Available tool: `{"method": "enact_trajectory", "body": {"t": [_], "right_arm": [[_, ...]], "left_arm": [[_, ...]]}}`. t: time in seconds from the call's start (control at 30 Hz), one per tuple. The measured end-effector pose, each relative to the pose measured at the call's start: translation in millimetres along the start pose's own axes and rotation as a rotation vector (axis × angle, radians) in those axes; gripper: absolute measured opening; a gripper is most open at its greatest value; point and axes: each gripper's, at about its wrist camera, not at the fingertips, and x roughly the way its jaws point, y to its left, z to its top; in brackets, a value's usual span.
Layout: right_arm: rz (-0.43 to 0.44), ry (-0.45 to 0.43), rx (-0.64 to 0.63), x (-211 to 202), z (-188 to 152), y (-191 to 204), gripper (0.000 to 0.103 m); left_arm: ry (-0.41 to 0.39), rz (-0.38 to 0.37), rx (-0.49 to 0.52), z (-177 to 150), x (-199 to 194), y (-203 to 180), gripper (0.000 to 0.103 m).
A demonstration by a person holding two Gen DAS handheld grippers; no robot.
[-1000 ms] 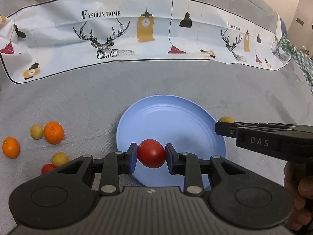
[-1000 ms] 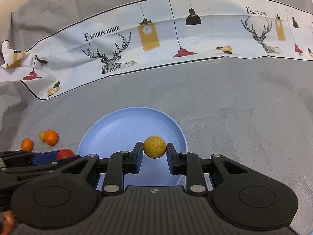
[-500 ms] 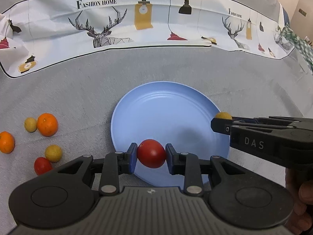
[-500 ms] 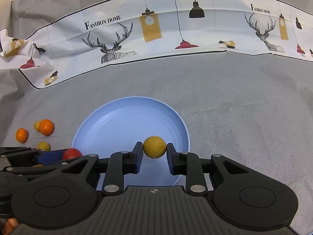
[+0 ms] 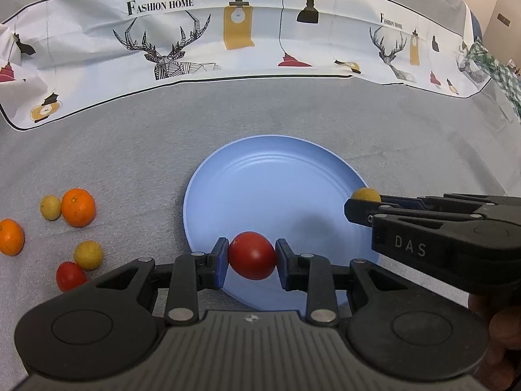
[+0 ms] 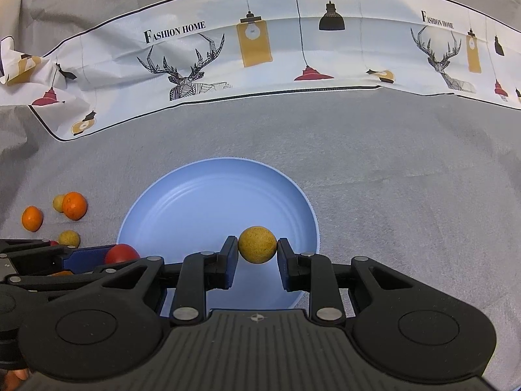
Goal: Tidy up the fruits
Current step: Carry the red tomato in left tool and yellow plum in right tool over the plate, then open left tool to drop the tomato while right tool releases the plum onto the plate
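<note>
The left gripper (image 5: 251, 256) clamped a red tomato (image 5: 251, 255) and the right gripper (image 6: 257, 250) a yellow fruit (image 6: 257, 244), both held over the bare blue plate (image 5: 276, 176). Neither was yet released; five fruits (image 5: 78, 207) lay on the grey cloth (image 5: 130, 150) to the plate's left.

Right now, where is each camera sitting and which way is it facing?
Left wrist: sits on the left tongs, looking forward over the tomato they grip onto the blue plate; right tongs enter from the right.
Right wrist: sits on the right tongs, facing the plate past their yellow fruit.
Shared: plate, both held fruits, loose fruit at left.
</note>
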Motion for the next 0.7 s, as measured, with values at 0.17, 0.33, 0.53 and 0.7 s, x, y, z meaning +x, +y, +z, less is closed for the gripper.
{"method": "enact_trajectory", "body": {"t": [0.17,0.33,0.53,0.7], "right_arm": [[-0.002,-0.004,-0.001,0.2,-0.9,-0.2,0.027],[-0.002,-0.008,-0.004,0.2,-1.4,0.0,0.027],[-0.001,-0.012,-0.01,-0.4,-1.9,0.7,0.027],[-0.001,-0.016,-0.015,-0.8,-1.9,1.4,0.027]], "left_arm": [[-0.002,0.001,-0.002,0.5,-0.2,-0.1,0.034],[-0.003,0.001,-0.001,0.6,-0.5,0.2,0.034],[-0.005,0.003,0.001,0.5,-1.5,0.6,0.034],[-0.004,0.005,0.004,0.6,-1.9,1.1,0.034]]}}
